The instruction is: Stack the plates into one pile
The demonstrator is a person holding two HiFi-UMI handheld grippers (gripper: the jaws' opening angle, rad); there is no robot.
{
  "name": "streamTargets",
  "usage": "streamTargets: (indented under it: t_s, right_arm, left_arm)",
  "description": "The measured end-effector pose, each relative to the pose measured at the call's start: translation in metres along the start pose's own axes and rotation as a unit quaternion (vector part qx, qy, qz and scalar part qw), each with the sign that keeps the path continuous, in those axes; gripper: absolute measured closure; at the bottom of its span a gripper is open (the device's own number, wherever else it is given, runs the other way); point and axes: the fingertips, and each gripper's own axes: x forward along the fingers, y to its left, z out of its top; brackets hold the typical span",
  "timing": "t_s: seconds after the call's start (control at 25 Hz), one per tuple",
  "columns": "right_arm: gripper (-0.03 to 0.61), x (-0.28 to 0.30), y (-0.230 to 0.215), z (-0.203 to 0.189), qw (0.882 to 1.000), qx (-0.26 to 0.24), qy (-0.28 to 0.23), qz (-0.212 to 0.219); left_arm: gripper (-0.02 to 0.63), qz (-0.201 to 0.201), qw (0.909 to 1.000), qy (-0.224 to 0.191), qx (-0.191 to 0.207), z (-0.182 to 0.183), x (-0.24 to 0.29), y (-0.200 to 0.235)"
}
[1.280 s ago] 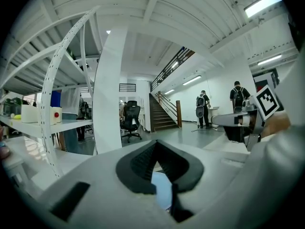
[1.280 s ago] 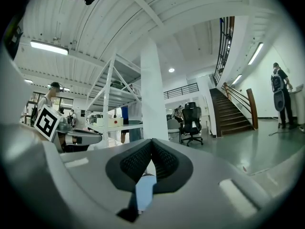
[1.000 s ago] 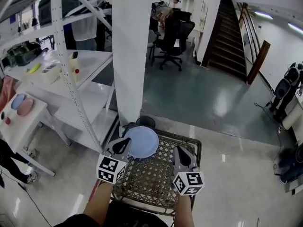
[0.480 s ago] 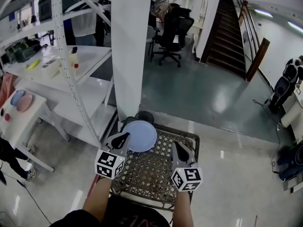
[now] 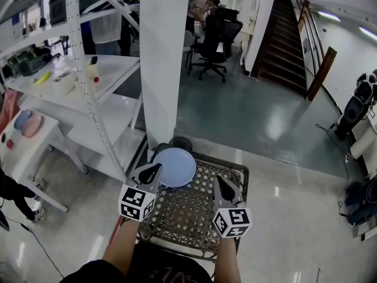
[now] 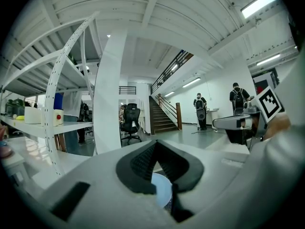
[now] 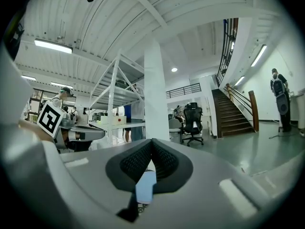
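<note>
I have both grippers over the black metal lattice-top table (image 5: pixel 197 217), and both are clenched on nothing. The left gripper (image 5: pixel 154 170) has its dark ribbed pads pressed tip to tip, and so does the right gripper (image 5: pixel 218 184). The one task piece on this table is a pale blue round plate (image 5: pixel 175 167). It lies flat on the table's far left corner. My left gripper hangs over the table's left edge with its tip just beside the plate's near-left rim, and I cannot tell whether it touches. My right gripper hangs over the right half of the table, apart from the plate, and points toward the table's far edge. Just beyond the far left corner rises a white square column (image 5: pixel 162 63). A dark round object (image 5: pixel 180 143) sits at the table's far edge, partly hidden behind the plate. Well off to the table's left stands a tall white perforated-steel shelf rack (image 5: pixel 88 93). Farther left again, a small white side table (image 5: pixel 23 152) carries a pink round dish (image 5: pixel 32 125) and a blue one touching it.
</note>
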Motion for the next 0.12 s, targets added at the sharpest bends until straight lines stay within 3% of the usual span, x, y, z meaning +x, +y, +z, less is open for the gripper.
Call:
streamTargets:
  t_s: [0.12]
  right_arm:
    - [0.569,0.0004,0.001,-0.0028,1.0,0.001,0.002,-0.001]
  left_arm:
    - [0.617,0.002,1.0,0.001,0.0,-0.0013,-0.0008,0.003]
